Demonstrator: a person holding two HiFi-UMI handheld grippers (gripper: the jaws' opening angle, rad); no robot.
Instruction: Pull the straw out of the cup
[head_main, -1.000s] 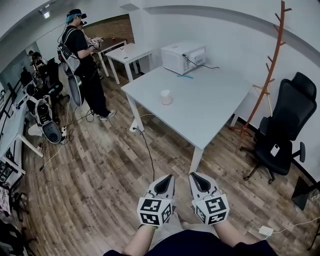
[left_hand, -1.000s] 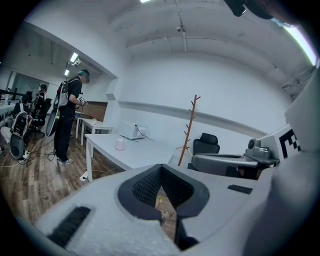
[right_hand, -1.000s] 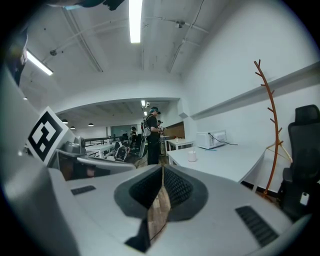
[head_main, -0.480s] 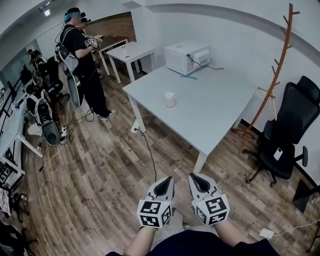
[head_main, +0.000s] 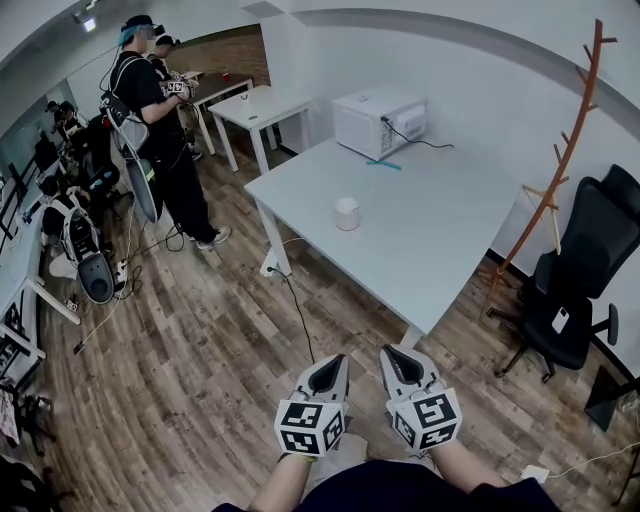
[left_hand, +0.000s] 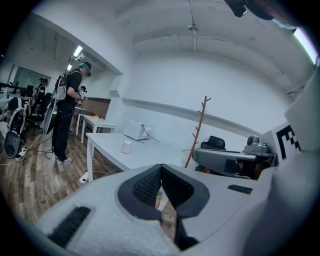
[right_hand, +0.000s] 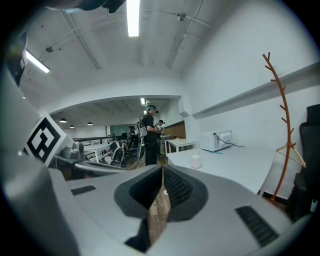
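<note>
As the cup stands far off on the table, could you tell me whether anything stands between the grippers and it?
Nothing visible does. Only wooden floor, with a black cable on it, separates the left gripper and right gripper from the table, and bare tabletop leads to the cup. The microwave sits beyond it.

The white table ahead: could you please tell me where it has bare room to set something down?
Most of the white rectangular table is bare: everything from the small white cup to the near corner, and the whole right-hand side. Its far end is busier, with the white microwave and a thin blue stick.
</note>
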